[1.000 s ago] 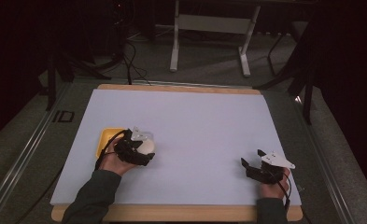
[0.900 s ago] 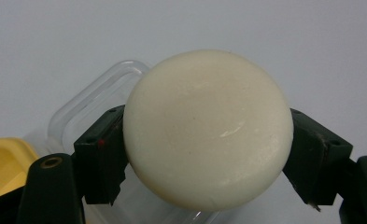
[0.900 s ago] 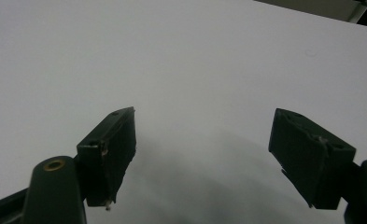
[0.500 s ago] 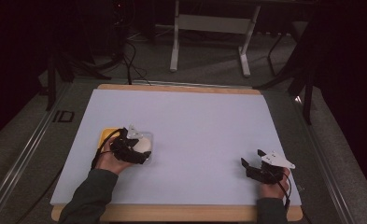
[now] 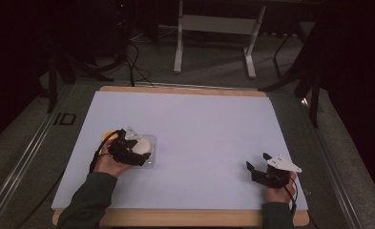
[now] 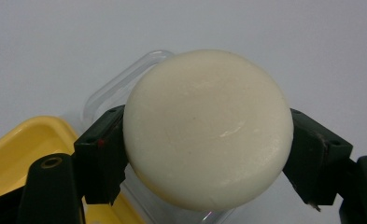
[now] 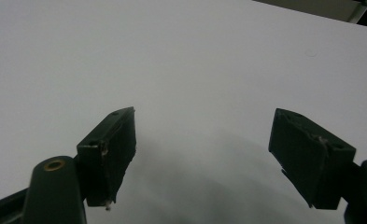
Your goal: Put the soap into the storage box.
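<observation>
A round cream-white soap bar (image 6: 208,128) sits squeezed between the two black jaws of my left gripper (image 5: 138,151), just above a clear plastic box (image 6: 120,86). A yellow lid or tray (image 6: 22,149) lies beside that box at the lower left. In the high view the soap bar (image 5: 143,145) is over the clear box (image 5: 151,157) at the left of the white mat (image 5: 199,129), and the yellow piece (image 5: 108,135) peeks out behind the hand. My right gripper (image 5: 257,168) rests near the mat's front right corner, jaws wide apart with nothing between them.
The white mat covers a wooden board (image 5: 185,90) on a grey floor-like surround. A metal stand (image 5: 216,28) and cables (image 5: 132,52) lie beyond the far edge. In the right gripper view there is bare mat (image 7: 195,60) ahead of the jaws.
My left gripper has shifted slightly left and toward the front with the soap bar, staying over the clear box. The right gripper has not moved.
</observation>
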A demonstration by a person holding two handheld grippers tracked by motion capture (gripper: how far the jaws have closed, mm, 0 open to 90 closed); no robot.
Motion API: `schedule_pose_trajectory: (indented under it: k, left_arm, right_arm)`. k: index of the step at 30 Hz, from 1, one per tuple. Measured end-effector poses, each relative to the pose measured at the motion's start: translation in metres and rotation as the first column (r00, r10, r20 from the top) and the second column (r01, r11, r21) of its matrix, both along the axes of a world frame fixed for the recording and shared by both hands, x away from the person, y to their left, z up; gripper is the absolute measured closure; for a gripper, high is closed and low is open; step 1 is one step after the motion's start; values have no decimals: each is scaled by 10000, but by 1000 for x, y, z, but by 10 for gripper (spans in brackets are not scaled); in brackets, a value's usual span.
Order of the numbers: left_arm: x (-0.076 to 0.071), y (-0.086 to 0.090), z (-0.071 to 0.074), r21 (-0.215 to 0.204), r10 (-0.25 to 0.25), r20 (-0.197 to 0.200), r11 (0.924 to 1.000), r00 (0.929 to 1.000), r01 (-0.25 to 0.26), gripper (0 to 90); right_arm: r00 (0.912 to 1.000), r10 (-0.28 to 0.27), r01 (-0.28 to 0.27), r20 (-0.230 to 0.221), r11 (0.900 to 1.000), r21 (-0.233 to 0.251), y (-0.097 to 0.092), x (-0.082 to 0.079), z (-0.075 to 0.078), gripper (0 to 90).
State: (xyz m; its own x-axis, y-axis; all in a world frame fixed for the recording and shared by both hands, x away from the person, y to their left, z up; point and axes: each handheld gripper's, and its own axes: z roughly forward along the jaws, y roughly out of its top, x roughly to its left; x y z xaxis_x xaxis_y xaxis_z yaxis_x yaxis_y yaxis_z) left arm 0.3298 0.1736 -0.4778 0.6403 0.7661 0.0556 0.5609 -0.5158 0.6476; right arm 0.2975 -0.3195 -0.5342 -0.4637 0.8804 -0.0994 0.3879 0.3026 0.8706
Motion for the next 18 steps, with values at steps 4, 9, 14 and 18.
schedule_pose_trajectory:
  k: [4,9,14,18]
  left_arm:
    - [0,4,1,-7,105,-8,9999,9999,-105,241]
    - [0,9,1,-123,269,19,9996,9996,-269,241]
    - [0,16,1,-124,430,-2,9990,9991,-430,241]
    - [0,19,2,-152,566,-2,9983,9984,-566,241]
  right_arm:
    - [10000,7,-7,18,10000,-16,0,0,0,225]
    - [10000,-9,9,22,10000,-2,0,0,0,225]
    - [10000,-13,13,22,10000,-6,0,0,0,225]
    - [10000,-10,10,26,10000,-10,0,0,0,225]
